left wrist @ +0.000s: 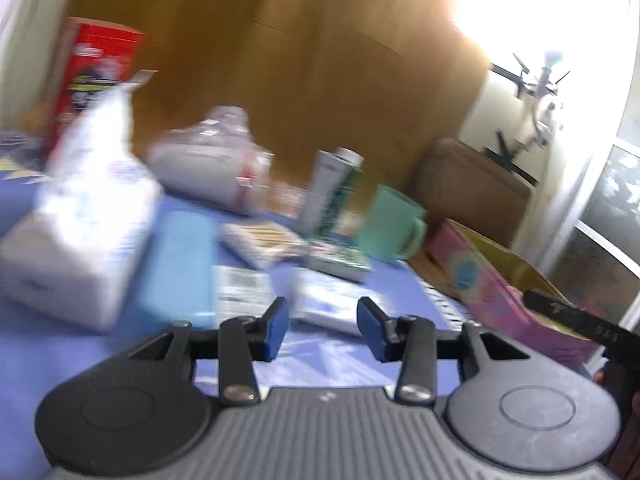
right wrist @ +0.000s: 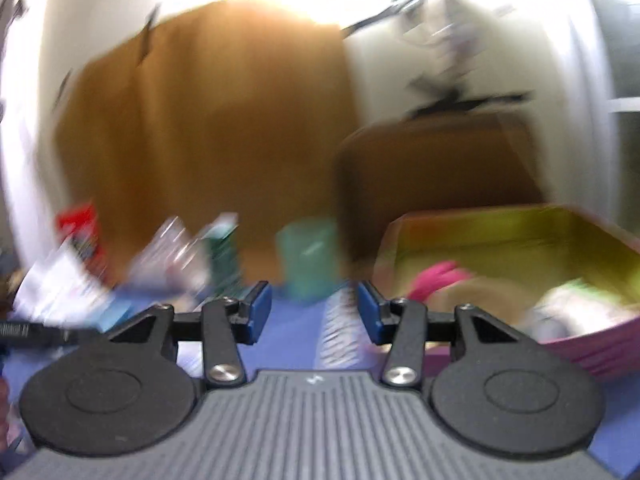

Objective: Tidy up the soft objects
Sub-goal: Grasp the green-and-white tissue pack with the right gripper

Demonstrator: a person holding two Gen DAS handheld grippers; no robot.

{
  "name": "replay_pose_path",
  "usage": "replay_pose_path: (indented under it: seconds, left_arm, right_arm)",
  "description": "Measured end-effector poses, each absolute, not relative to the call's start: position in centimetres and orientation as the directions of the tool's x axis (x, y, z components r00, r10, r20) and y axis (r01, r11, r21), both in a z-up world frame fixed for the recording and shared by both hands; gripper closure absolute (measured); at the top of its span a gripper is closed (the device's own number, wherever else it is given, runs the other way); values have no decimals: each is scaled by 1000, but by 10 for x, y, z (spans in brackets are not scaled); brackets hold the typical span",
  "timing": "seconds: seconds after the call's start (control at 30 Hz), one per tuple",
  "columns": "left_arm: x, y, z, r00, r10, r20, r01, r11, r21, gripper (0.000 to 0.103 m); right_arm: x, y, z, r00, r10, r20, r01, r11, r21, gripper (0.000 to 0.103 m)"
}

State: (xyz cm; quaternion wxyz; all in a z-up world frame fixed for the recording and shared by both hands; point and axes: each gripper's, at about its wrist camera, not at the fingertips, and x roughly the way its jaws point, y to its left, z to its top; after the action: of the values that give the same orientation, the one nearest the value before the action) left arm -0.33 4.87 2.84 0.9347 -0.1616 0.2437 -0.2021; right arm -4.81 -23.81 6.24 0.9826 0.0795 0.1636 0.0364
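Guessing the white packet is light and squishy, so we'd pinch its middle; left gripper and right gripper both gape empty.

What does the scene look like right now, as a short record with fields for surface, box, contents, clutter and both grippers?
surface: blue cloth-covered table
box: open pink cardboard box with yellow inside, at the right
contents: pink soft item and pale items, blurred
clutter: white tissue pack, mint green plastic mug, red cylindrical can
left gripper: open, nothing between the pads
right gripper: open, nothing held
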Motion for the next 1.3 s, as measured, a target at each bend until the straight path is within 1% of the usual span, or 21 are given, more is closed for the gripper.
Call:
replay_pose_path:
  seconds: [0.13, 0.23, 0.3, 0.37, 0.43, 0.47, 0.5, 0.53, 0.57, 0.6, 0.67, 0.8, 0.87, 1.0, 1.1, 1.2, 1.3]
  left_arm:
    - [-2, 70, 13, 804, -461, -376, 282, 851, -442, 64]
    - [2, 73, 3, 802, -465, -375, 279, 846, -455, 64]
    - [2, 75, 2, 794, -486, -366, 294, 832, -470, 64]
    - [0, 76, 2, 796, -495, -349, 307, 826, -473, 64]
    - [2, 76, 1, 786, -512, -346, 321, 816, -481, 63]
    - [2, 76, 1, 785, -514, -347, 321, 815, -482, 62]
    - [3, 76, 1, 782, -517, -347, 322, 813, -485, 62]
    - [4, 76, 1, 777, -524, -349, 324, 808, -491, 62]
    - [4, 76, 1, 775, -526, -349, 325, 806, -495, 62]
    - [5, 77, 1, 773, -529, -350, 325, 804, -498, 62]
    - [6, 77, 1, 767, -536, -352, 328, 800, -503, 62]
    - [3, 76, 2, 764, -542, -350, 339, 799, -496, 62]
    - [3, 76, 2, 754, -557, -349, 353, 791, -500, 62]
    - [1, 60, 7, 708, -609, -357, 427, 772, -471, 64]
    - [3, 33, 16, 628, -679, -381, 480, 723, -497, 64]
    - [11, -9, 29, 519, -750, -409, 524, 658, -541, 62]
    - [15, -56, 39, 441, -785, -435, 563, 619, -547, 62]
  right_arm:
    - [-6, -192, 50, 886, 215, -411, -160, 973, 165, 53]
    - [37, -169, 47, 857, 212, -470, -161, 976, 148, 52]
    - [72, -160, 47, 844, 183, -504, -134, 982, 131, 44]
    - [106, -154, 43, 836, 149, -528, -106, 988, 111, 19]
    - [134, -150, 34, 814, 137, -564, -81, 989, 122, 9]
    - [146, -147, 29, 795, 140, -590, -78, 988, 130, 8]
    - [157, -144, 23, 771, 143, -620, -84, 989, 123, 8]
    - [165, -139, 17, 752, 129, -646, -89, 992, 94, 11]
    - [168, -138, 12, 741, 104, -664, -80, 995, 67, 26]
    - [168, -139, 8, 730, 107, -675, -78, 994, 72, 26]
    - [155, -147, 11, 748, 105, -656, -65, 994, 84, 29]
    - [95, -173, 31, 820, 107, -562, -77, 994, 77, 30]
    - [54, -189, 38, 836, 128, -533, -97, 992, 86, 29]
    - [-22, -215, 30, 820, 193, -539, -151, 981, 122, 29]
    - [-53, -226, 18, 820, 188, -541, -142, 982, 125, 29]
    - [-61, -231, 14, 835, 150, -530, -122, 989, 89, 28]
    - [-48, -237, 9, 797, 126, -590, -89, 992, 92, 23]
